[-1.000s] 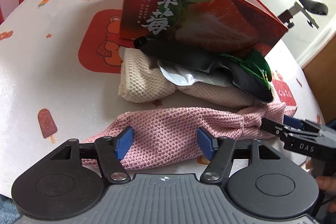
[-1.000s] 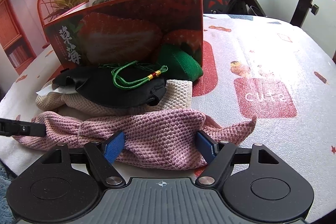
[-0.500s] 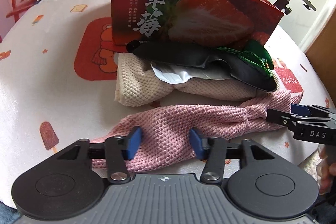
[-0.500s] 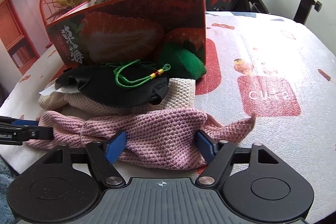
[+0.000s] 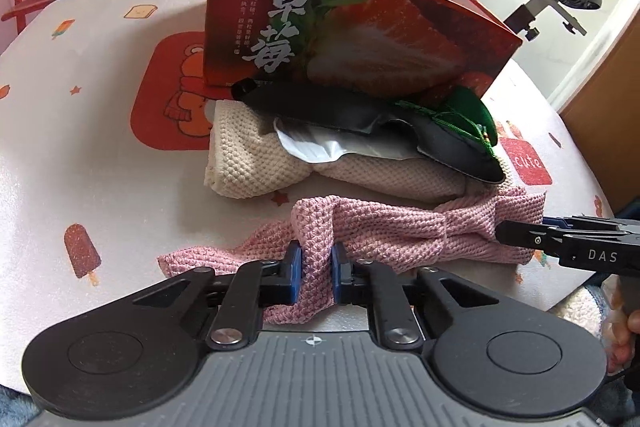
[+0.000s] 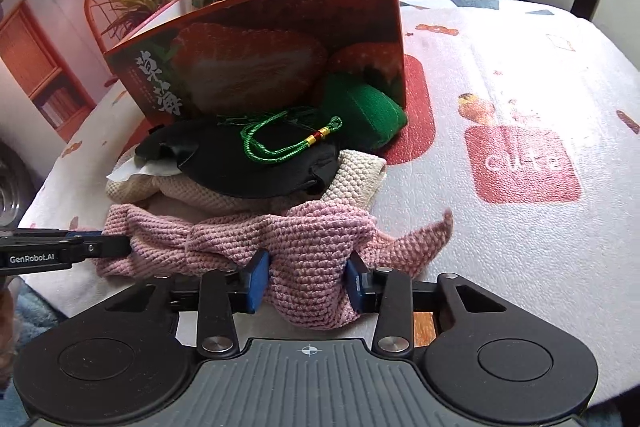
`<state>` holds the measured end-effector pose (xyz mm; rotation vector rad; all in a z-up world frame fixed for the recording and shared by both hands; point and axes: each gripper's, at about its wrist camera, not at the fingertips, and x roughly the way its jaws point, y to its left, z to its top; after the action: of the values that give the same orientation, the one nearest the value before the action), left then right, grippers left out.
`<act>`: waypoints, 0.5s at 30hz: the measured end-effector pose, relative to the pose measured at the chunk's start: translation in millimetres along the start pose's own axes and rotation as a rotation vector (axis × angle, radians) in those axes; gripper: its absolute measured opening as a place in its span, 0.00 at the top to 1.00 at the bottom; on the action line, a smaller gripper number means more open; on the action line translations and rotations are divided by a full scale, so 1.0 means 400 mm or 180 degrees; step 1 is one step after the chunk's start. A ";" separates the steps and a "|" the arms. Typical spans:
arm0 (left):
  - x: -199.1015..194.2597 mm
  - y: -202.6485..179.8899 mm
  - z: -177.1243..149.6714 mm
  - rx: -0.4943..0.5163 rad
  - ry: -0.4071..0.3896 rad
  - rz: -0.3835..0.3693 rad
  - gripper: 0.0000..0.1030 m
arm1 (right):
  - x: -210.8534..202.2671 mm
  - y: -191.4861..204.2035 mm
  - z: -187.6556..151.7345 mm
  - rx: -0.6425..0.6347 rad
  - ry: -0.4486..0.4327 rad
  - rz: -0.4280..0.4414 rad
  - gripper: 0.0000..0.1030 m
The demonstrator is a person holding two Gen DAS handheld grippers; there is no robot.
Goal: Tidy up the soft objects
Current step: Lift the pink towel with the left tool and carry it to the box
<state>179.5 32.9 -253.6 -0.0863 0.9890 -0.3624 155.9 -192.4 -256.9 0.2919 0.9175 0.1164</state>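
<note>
Left claw: jaws closing, pads pinching a bunched fold of the pink cloth.
Right claw: jaws closing, cloth gathered between the pads, pressed on both sides.
Pink cloth: strung out along the near counter edge, just before the cream cloth.
Cream cloth: under a black mask, against the strawberry box.
</note>
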 end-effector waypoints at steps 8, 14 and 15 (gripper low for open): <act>0.004 -0.033 -0.006 0.0198 0.0042 -0.0161 0.85 | -0.025 -0.008 -0.020 0.0129 0.0108 -0.0156 0.67; 0.001 -0.028 -0.008 0.0183 0.0018 -0.0219 0.85 | -0.044 0.012 -0.027 0.0053 0.0168 -0.0135 0.75; -0.002 -0.028 -0.009 0.0180 0.0003 -0.0227 0.85 | -0.047 0.017 -0.026 0.0033 0.0167 -0.0128 0.77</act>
<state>173.4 23.1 -252.2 -0.0701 0.9777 -0.4555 136.3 -188.2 -246.4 0.2809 0.9757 0.0825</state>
